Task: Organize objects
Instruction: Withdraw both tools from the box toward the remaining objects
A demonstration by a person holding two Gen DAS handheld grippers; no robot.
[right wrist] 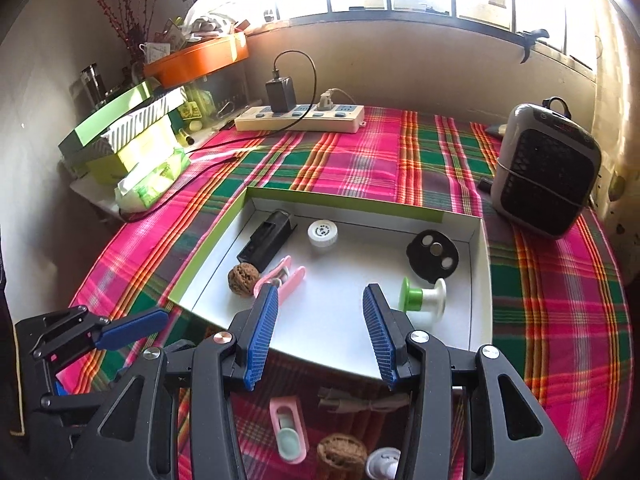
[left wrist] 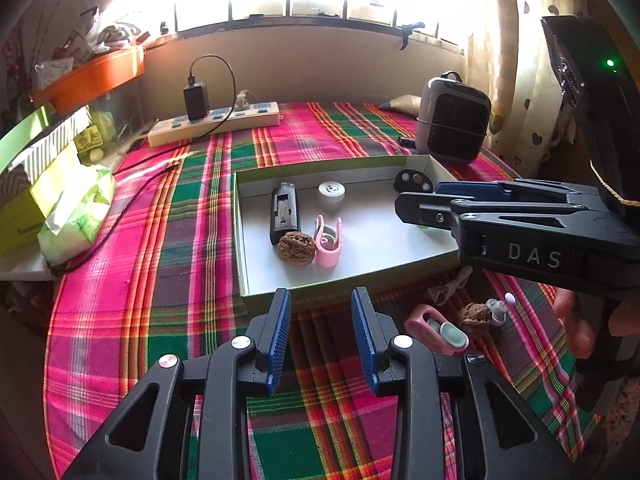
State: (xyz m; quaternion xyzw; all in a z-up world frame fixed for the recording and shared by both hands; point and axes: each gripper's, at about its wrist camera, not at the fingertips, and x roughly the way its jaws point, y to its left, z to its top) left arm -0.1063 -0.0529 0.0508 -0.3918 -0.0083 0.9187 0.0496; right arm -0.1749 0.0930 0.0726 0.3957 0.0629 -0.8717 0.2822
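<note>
A shallow white box with green rim [left wrist: 360, 282] [right wrist: 478, 280] lies on the plaid cloth. It holds a black block [left wrist: 285, 212] [right wrist: 266, 240], a white cap [left wrist: 331, 192] [right wrist: 322, 234], a walnut [left wrist: 296, 248] [right wrist: 242, 277], a pink clip [left wrist: 329, 242] [right wrist: 286, 276], a black disc with holes [left wrist: 413, 180] [right wrist: 432, 256] and a green and white spool [right wrist: 424, 300]. Outside, in front of the box, lie a second pink clip [left wrist: 436, 330] [right wrist: 287, 434], a second walnut [left wrist: 475, 317] [right wrist: 342, 456] and a small white piece [left wrist: 498, 310] [right wrist: 382, 464]. My left gripper [left wrist: 322, 340] is open and empty before the box. My right gripper [right wrist: 320, 336] [left wrist: 416, 200] is open and empty over the box's near right part.
A power strip with a charger [left wrist: 214, 120] [right wrist: 300, 118] lies at the back. A small grey heater [left wrist: 454, 118] [right wrist: 546, 172] stands at the right. Boxes and a tissue pack [left wrist: 78, 210] [right wrist: 154, 178] crowd the left edge. A tied beige cord [right wrist: 360, 400] lies near the box front.
</note>
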